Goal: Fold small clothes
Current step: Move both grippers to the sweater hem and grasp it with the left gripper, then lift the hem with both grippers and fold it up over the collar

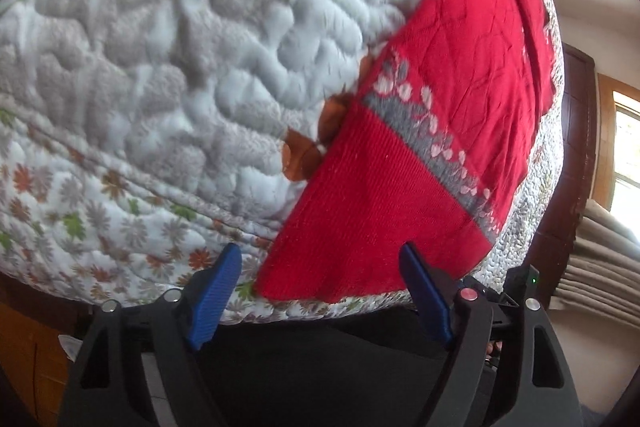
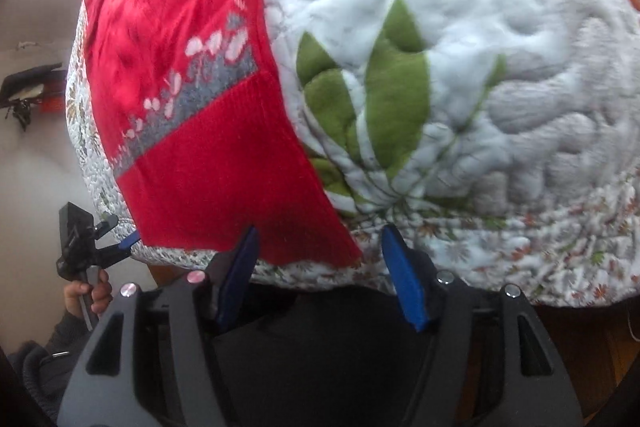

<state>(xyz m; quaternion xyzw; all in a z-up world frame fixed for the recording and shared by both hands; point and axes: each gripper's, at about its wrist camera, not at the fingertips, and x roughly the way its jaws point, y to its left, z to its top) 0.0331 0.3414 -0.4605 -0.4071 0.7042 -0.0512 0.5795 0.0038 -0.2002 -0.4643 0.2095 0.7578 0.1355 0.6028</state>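
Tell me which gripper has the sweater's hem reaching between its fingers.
The left gripper: the red sweater hem's corner lies in its open gap. The right gripper, also open, has the hem's other corner over its left finger, with mostly quilt in the gap.

one red sweater (image 1: 448, 131), one quilted bedspread (image 1: 168, 75), two grippers, each with two blue fingers (image 1: 218, 291).

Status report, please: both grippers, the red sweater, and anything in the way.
Left gripper open, empty. Right gripper open, empty. Red sweater flat on quilt, hem nearest. Nothing blocking.
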